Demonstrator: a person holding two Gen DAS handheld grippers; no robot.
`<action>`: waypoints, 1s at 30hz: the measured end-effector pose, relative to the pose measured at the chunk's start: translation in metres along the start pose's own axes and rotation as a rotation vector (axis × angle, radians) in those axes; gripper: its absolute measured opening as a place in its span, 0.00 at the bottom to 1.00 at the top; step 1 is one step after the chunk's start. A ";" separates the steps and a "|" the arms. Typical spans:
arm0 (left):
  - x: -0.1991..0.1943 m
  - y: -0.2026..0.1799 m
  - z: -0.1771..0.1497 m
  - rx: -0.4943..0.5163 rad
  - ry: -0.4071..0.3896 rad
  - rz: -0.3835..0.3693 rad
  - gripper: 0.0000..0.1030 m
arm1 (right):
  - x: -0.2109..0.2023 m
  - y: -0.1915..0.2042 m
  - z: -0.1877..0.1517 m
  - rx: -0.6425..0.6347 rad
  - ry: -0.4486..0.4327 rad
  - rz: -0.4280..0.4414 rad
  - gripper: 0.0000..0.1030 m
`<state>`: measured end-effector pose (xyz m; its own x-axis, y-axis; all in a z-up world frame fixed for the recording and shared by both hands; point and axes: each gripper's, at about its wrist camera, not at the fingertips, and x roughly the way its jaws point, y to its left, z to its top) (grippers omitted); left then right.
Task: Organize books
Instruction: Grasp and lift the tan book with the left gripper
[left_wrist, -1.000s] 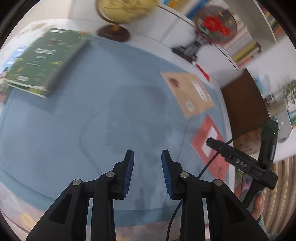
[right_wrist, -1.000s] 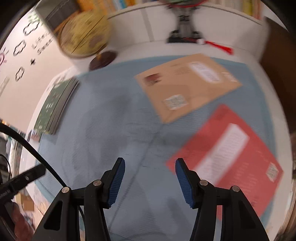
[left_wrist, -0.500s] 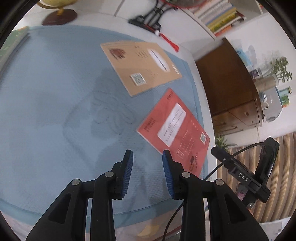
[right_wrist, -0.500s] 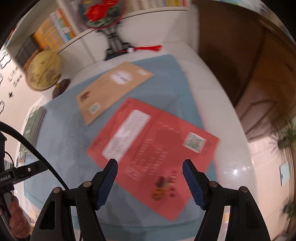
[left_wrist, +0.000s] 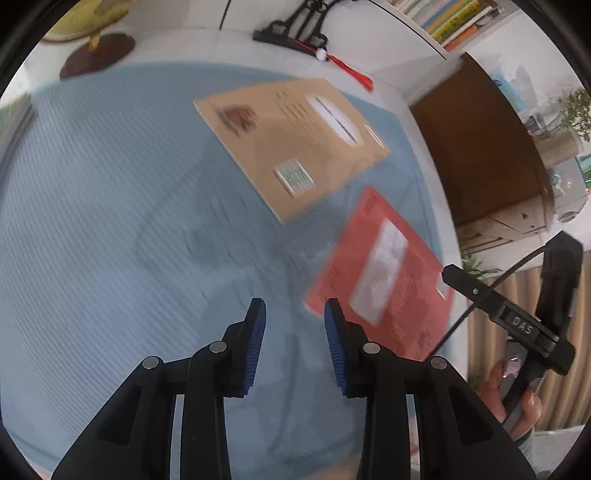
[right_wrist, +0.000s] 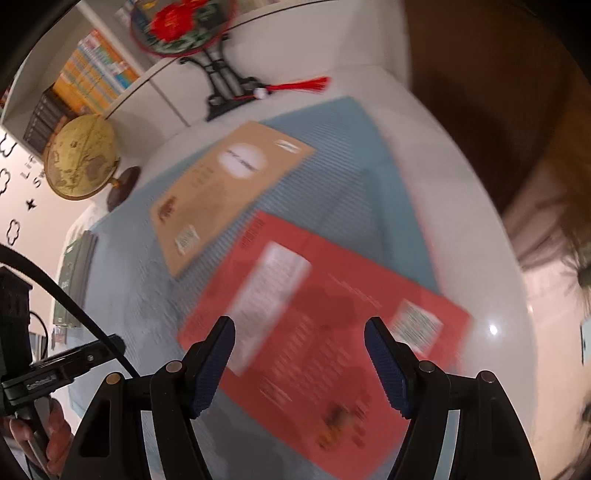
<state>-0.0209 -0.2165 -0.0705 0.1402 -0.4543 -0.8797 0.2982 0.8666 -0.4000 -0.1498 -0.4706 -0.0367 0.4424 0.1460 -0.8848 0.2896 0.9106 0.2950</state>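
Soft, even light in both views. Motion blur smears the red book (right_wrist: 325, 332) and tan book (left_wrist: 291, 147) (printing unreadable), while the tongs stay sharp. A small glare spot marks the bench (right_wrist: 493, 328). Fisheye edges bend and darken.

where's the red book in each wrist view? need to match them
Left wrist: red book lower right, just beyond the left tool, on the blue mat.
Right wrist: red book centre-bottom, under the open right tool.
Shared landmark: tan book, next to it.
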 end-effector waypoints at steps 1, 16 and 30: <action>0.001 0.003 0.011 0.008 -0.002 0.016 0.29 | 0.006 0.007 0.008 -0.006 -0.002 0.013 0.69; 0.080 0.031 0.195 0.026 -0.051 0.135 0.31 | 0.114 0.042 0.102 0.104 0.084 0.079 0.69; 0.047 0.086 0.127 0.022 0.014 0.100 0.33 | 0.136 0.112 0.097 -0.114 0.098 0.143 0.80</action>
<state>0.1317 -0.1896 -0.1136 0.1568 -0.3628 -0.9186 0.3042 0.9026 -0.3046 0.0255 -0.3863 -0.0889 0.3854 0.3089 -0.8695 0.1298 0.9148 0.3825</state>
